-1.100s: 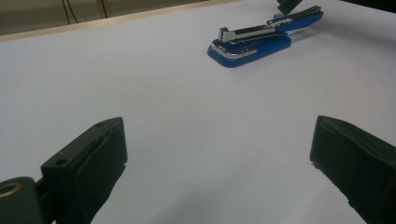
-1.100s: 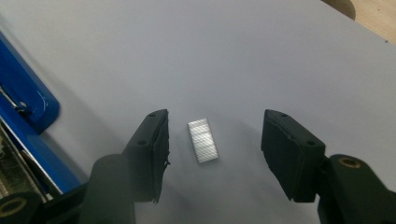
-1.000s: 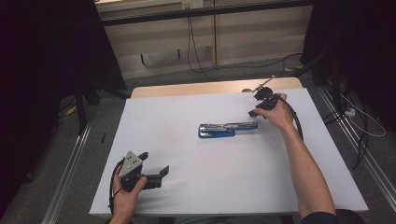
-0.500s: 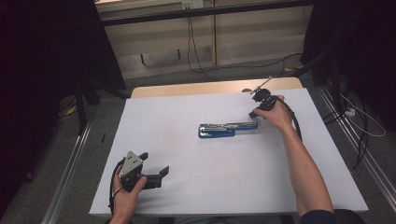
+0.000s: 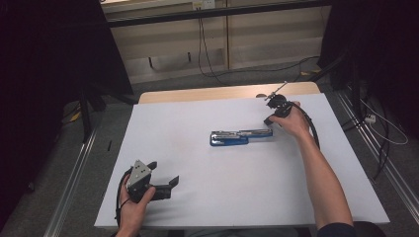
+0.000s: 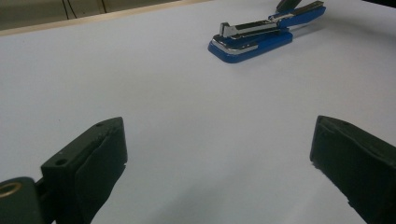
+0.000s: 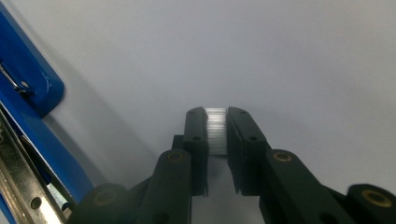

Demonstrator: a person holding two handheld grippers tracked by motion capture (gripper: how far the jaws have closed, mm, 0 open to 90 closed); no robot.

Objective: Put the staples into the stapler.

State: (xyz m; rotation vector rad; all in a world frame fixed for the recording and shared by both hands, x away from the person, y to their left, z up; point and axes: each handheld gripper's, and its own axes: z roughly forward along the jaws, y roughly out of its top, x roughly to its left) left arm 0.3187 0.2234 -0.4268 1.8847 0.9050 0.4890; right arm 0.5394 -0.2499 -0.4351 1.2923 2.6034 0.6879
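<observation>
A blue stapler lies opened out flat on the white table, its metal staple rail facing up; it also appears far off in the left gripper view and at the left edge of the right gripper view. My right gripper hovers just beyond the stapler's right end, shut on a short silvery strip of staples held between its fingertips. Near the front left of the table, my left gripper rests in a hand, jaws wide open with nothing between them.
A strip of bare wooden tabletop shows along the far edge. Cables run over the floor behind the table, and more cables lie at the right. Metal rails flank the table's left side.
</observation>
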